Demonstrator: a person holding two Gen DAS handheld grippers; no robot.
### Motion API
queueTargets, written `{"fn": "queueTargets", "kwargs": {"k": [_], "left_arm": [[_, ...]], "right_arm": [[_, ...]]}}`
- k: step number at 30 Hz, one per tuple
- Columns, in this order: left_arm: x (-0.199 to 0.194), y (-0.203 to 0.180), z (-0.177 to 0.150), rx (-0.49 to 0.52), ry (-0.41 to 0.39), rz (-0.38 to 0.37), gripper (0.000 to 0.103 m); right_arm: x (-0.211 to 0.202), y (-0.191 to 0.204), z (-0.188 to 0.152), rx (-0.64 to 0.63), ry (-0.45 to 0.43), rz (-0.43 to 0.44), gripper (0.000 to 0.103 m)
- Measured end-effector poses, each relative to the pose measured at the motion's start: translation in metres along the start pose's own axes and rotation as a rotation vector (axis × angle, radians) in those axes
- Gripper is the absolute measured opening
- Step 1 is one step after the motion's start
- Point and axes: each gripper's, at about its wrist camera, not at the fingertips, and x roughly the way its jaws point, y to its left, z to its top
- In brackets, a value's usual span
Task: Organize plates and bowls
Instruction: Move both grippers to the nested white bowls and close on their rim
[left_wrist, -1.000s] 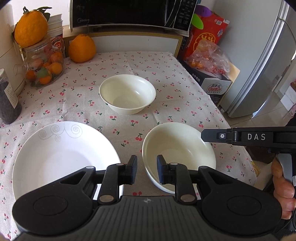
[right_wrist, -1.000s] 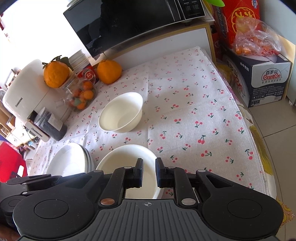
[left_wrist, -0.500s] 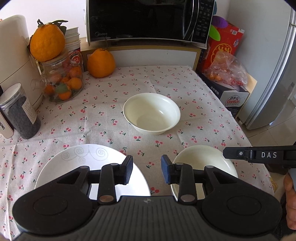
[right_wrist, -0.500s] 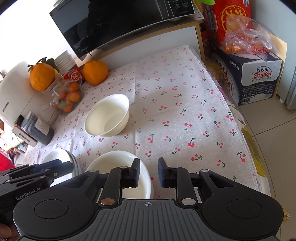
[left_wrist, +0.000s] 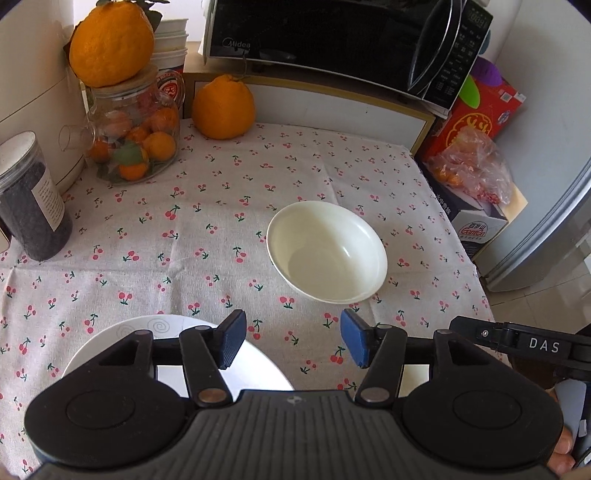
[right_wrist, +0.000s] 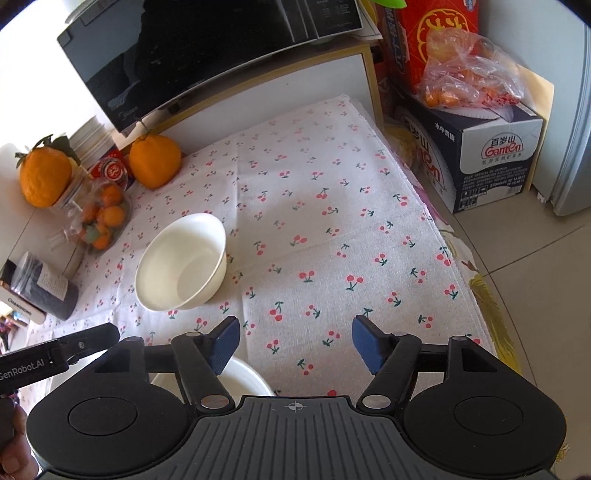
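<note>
The left hand-held gripper (left_wrist: 291, 341) hovers released, its blue pads spread wide and holding nothing, above the cherry-print cloth on the counter (left_wrist: 207, 236). A white plate (left_wrist: 173, 326) with swirl marks lies under its left finger at 8 o'clock, and a white bowl (left_wrist: 327, 251) stands apart at 1 o'clock. The right hand-held gripper (right_wrist: 295, 345) is likewise released and grasps nothing; a second white bowl (right_wrist: 245, 376) shows partly beneath its left finger at 7 o'clock. Farther off, at 11 o'clock in the left view, stand a glass jar of small oranges (left_wrist: 135, 147) and a large orange (left_wrist: 223, 107), below the microwave (left_wrist: 332, 40).
</note>
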Motion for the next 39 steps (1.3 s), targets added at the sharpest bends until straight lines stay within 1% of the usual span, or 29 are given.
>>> {"fn": "queueTargets", "kwargs": {"k": [3, 8, 11, 14, 17, 21, 22, 23, 24, 29, 31, 34, 36, 37, 39], "left_arm": [[0.01, 0.004, 0.007, -0.032, 0.02, -0.017, 0.054], [0.027, 0.011, 0.017, -0.073, 0.046, -0.031, 0.054], [0.034, 0.013, 0.024, -0.067, 0.036, -0.013, 0.054], [0.041, 0.017, 0.033, -0.069, 0.026, -0.006, 0.054], [0.048, 0.022, 0.038, -0.066, 0.007, 0.029, 0.055], [0.06, 0.027, 0.038, -0.056, 0.02, 0.04, 0.055], [0.063, 0.028, 0.038, -0.054, 0.024, 0.042, 0.054], [0.064, 0.029, 0.038, -0.05, 0.027, 0.045, 0.051], [0.065, 0.03, 0.038, -0.048, 0.027, 0.045, 0.048], [0.068, 0.031, 0.042, -0.049, 0.02, 0.035, 0.043], [0.07, 0.03, 0.042, -0.045, 0.021, 0.032, 0.042], [0.072, 0.032, 0.042, -0.05, 0.031, 0.025, 0.037], [0.072, 0.034, 0.044, -0.062, 0.023, 0.024, 0.033], [0.071, 0.036, 0.045, -0.067, 0.016, 0.023, 0.032], [0.072, 0.037, 0.045, -0.068, 0.012, 0.021, 0.029]], "right_arm": [[0.009, 0.0, 0.006, 0.026, 0.035, 0.015, 0.069], [0.021, 0.009, 0.016, -0.002, 0.047, -0.004, 0.069], [0.029, 0.014, 0.023, -0.019, 0.043, -0.032, 0.069], [0.04, 0.017, 0.032, -0.025, 0.059, -0.052, 0.069], [0.051, 0.02, 0.039, -0.041, 0.065, -0.085, 0.069], [0.062, 0.029, 0.045, -0.074, 0.08, -0.076, 0.069], [0.065, 0.033, 0.046, -0.083, 0.082, -0.066, 0.069], [0.066, 0.036, 0.046, -0.094, 0.084, -0.059, 0.072], [0.068, 0.04, 0.047, -0.105, 0.082, -0.055, 0.073], [0.072, 0.054, 0.049, -0.152, 0.07, -0.035, 0.073], [0.073, 0.054, 0.051, -0.141, 0.072, -0.03, 0.073], [0.07, 0.047, 0.055, -0.102, 0.056, -0.048, 0.073], [0.069, 0.042, 0.057, -0.072, 0.041, -0.058, 0.073], [0.068, 0.04, 0.057, -0.06, 0.035, -0.055, 0.073], [0.066, 0.04, 0.057, -0.047, 0.022, -0.021, 0.073]]}}
